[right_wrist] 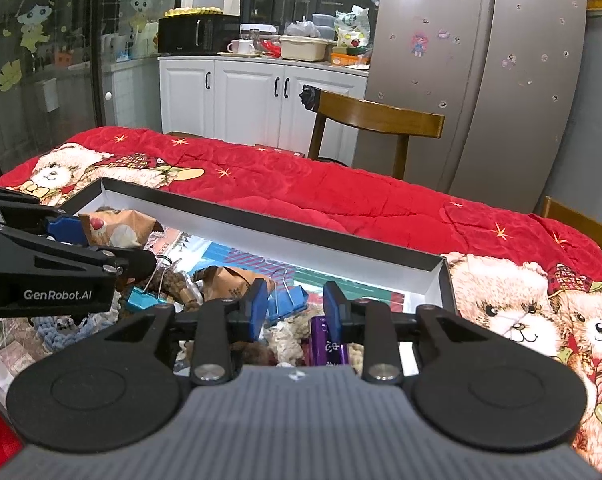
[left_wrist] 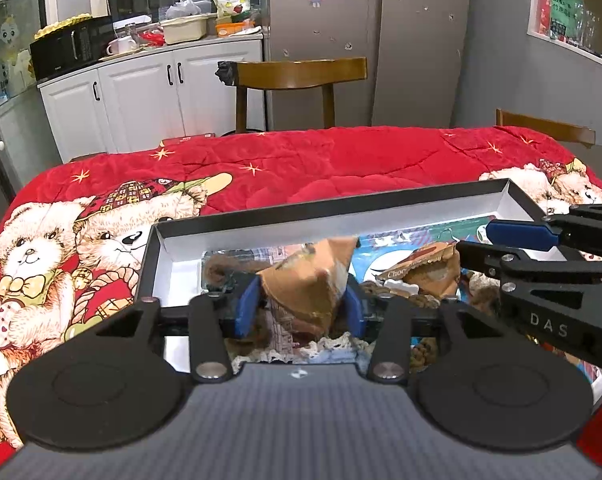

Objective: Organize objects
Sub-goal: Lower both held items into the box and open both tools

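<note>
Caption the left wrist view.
Left hand-held gripper clamps a crumpled brown paper snack packet above the black-rimmed box.

Clutter is crowding the box [right_wrist: 261,216], with clips [right_wrist: 285,300] and packets [left_wrist: 309,280] blocking its floor; the red quilt [left_wrist: 321,160] beyond is lying open, chairs [left_wrist: 301,76] flanking.

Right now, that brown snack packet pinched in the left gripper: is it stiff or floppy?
Probably floppy and light: the brown packet looks creased and buckled between the left gripper pads. Its glossy wrapper might slip, and any contents could crush.
</note>
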The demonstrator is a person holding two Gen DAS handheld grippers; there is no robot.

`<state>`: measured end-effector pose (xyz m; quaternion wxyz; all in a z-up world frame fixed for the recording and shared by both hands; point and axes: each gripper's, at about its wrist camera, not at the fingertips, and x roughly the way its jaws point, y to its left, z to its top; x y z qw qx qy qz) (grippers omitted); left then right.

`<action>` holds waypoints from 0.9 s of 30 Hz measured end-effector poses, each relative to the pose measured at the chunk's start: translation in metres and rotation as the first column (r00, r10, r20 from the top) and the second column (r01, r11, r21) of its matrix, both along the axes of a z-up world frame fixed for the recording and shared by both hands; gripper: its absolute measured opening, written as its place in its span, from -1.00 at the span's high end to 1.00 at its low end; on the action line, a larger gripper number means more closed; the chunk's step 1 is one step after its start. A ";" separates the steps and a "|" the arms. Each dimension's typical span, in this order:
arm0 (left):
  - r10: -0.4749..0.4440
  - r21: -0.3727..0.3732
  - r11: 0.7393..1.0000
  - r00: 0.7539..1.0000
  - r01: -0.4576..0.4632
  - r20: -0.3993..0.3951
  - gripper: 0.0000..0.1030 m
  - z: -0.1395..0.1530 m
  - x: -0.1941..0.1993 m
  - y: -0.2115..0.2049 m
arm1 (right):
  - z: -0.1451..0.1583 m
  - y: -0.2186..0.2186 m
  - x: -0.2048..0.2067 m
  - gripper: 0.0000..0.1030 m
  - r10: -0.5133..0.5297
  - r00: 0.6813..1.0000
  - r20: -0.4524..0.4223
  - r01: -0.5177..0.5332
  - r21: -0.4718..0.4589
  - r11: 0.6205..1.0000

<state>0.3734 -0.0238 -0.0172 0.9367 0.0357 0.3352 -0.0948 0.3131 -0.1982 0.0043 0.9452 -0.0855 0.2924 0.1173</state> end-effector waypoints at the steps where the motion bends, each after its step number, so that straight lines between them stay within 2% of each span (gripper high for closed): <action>1: -0.001 -0.002 1.000 1.000 0.001 0.001 -0.07 0.000 0.000 0.000 | 0.000 0.000 0.000 0.04 0.000 1.000 0.002 0.000 0.002 1.000; 5: -0.002 0.002 1.000 1.000 0.002 0.002 -0.08 0.001 -0.001 -0.001 | 0.001 -0.001 0.000 0.03 -0.002 1.000 0.002 0.002 0.007 1.000; 15: -0.004 0.003 1.000 1.000 0.004 0.015 -0.35 0.006 -0.005 -0.002 | 0.001 0.000 -0.001 -0.09 -0.008 1.000 0.014 0.008 0.010 1.000; 22: 0.000 0.001 1.000 0.999 0.000 0.039 -0.58 0.015 -0.010 -0.003 | 0.003 0.000 -0.002 -0.26 -0.018 0.999 0.027 0.018 0.009 1.000; 27: -0.003 -0.003 1.000 0.999 0.003 0.052 -0.64 0.023 -0.018 -0.004 | 0.005 -0.001 -0.005 -0.34 -0.028 0.999 0.034 0.028 0.010 1.000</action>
